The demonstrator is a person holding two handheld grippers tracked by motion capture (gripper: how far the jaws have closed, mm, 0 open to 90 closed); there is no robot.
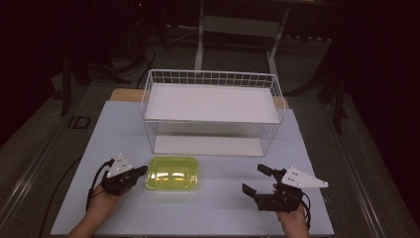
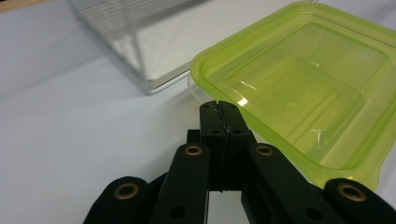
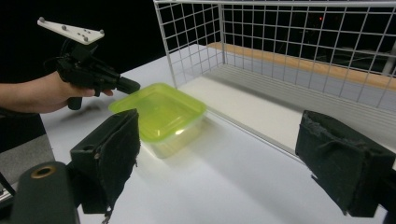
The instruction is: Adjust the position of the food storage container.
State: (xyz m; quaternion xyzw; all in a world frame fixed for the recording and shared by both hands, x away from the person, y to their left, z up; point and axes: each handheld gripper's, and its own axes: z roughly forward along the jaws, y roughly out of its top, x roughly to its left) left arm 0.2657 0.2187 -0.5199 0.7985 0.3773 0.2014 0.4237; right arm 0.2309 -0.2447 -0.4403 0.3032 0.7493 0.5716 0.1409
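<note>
Container (image 1: 172, 173) | L gripper (image 1: 142, 171) jaws closed, at its left rim

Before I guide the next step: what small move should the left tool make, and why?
Probably open it. The left tool is shut, with its tip at the rim of the green box and nothing between its jaws, so it cannot grip the rim as it stands. The right tool waits open, apart.

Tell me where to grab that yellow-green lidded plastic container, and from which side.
Take the yellow-green lidded plastic container by its lid's protruding rim, on a short end. That lip overhangs the clear base, so fingers can pinch it. The left gripper, shut, sits by its left end; the right gripper is open, with bare table between it and the right end.
</note>
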